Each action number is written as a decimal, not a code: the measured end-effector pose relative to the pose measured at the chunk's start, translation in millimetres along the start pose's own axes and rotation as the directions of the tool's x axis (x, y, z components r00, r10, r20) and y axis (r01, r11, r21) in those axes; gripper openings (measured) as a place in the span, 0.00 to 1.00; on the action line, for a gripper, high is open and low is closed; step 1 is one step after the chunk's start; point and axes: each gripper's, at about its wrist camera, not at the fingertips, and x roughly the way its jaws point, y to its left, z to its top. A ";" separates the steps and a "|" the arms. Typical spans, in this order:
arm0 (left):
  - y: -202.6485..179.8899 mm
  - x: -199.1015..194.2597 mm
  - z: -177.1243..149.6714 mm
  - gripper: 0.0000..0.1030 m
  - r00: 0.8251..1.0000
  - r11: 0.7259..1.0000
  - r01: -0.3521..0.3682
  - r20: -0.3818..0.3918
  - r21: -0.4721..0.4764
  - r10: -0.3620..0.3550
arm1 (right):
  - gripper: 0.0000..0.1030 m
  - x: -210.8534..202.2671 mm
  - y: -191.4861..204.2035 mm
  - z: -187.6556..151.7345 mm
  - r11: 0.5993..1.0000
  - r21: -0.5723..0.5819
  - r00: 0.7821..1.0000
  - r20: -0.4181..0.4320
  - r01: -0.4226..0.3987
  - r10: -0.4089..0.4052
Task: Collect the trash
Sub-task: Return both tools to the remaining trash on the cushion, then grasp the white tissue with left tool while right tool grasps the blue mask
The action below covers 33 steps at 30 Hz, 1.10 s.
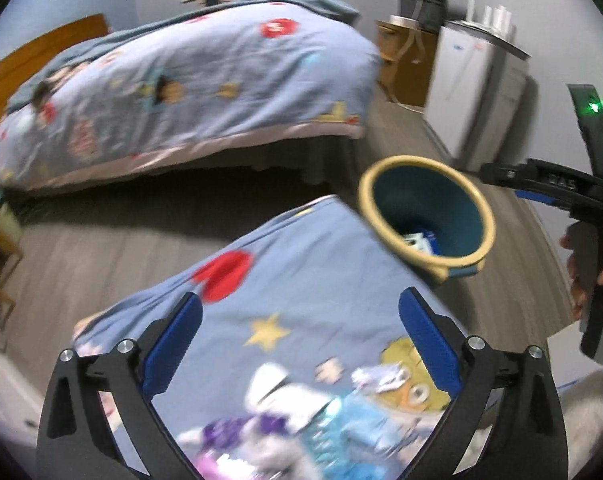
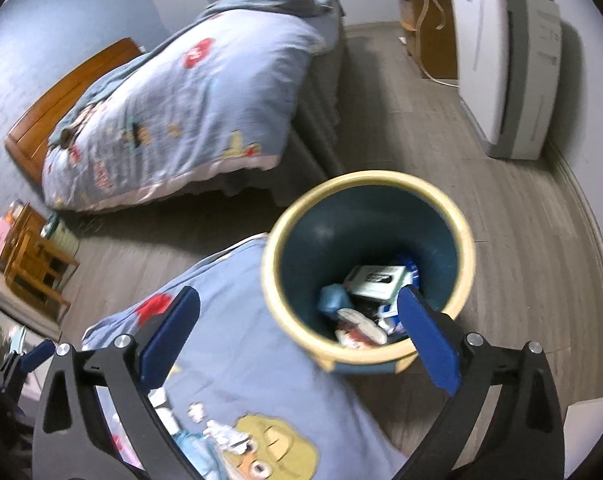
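Note:
A round bin with a yellow rim (image 2: 365, 178) and dark blue inside stands on the floor against the corner of a blue cartoon-print quilt (image 2: 237, 364). Inside it lie a white box (image 2: 375, 280), a crumpled blue piece (image 2: 333, 298) and wrappers (image 2: 357, 332). My right gripper (image 2: 299, 340) hangs open above the bin's near rim and the quilt, nothing between its blue pads. My left gripper (image 1: 301, 340) is open over the quilt (image 1: 301, 280), also empty, with the bin (image 1: 417, 160) ahead to its right. A hand holds the right gripper (image 1: 501, 178) beyond the bin.
A second bed with a matching quilt (image 1: 189, 88) and a wooden headboard (image 2: 61, 104) lies across a strip of grey wood floor (image 2: 501, 240). A white appliance (image 2: 501, 60) and a wooden cabinet (image 2: 425, 32) stand along the far wall. A wooden nightstand (image 2: 33, 264) stands at the left.

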 end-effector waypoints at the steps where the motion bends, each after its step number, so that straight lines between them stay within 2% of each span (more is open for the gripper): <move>1: 10.0 -7.8 -7.8 0.95 1.000 1.000 -0.017 0.003 -0.015 0.017 | 0.94 -0.9 5.5 -2.7 1.000 -0.014 1.000 -0.004 -0.003 0.003; 7: 62.1 -37.1 -51.2 0.95 0.998 0.988 -0.059 0.006 -0.139 0.061 | 0.94 -4.2 53.1 -35.8 0.988 -0.153 0.999 -0.033 0.007 -0.012; 13: 91.0 -40.7 -82.8 0.95 0.992 0.976 -0.126 -0.027 -0.176 0.123 | 0.94 1.7 74.9 -67.8 0.985 -0.171 0.997 -0.083 -0.016 0.002; 18: 106.1 -29.2 -101.4 0.95 0.993 0.961 -0.107 -0.082 -0.254 0.089 | 0.94 15.7 90.5 -96.0 0.978 -0.211 0.988 -0.148 0.003 -0.035; 22: 98.9 -22.7 -109.4 0.95 0.992 0.966 -0.097 -0.102 -0.240 0.074 | 0.94 29.3 98.6 -117.4 0.972 -0.236 0.977 -0.206 0.005 -0.055; 25: 88.8 -16.1 -113.3 0.95 0.989 0.977 -0.106 -0.125 -0.183 0.084 | 0.94 39.5 100.0 -134.0 0.971 -0.239 0.966 -0.249 0.004 -0.065; 26: 86.2 -14.1 -114.4 0.95 0.987 0.980 -0.115 -0.132 -0.165 0.094 | 0.93 42.7 99.9 -138.2 0.970 -0.243 0.962 -0.262 0.007 -0.072; 29: 79.8 -7.2 -117.3 0.95 0.983 0.985 -0.119 -0.155 -0.128 0.098 | 0.78 54.7 100.9 -151.5 0.967 -0.256 0.945 -0.315 0.003 -0.086; 33: 75.1 -0.5 -119.7 0.95 0.979 0.987 -0.123 -0.174 -0.101 0.104 | 0.63 64.4 103.5 -161.9 0.964 -0.261 0.925 -0.375 -0.042 -0.061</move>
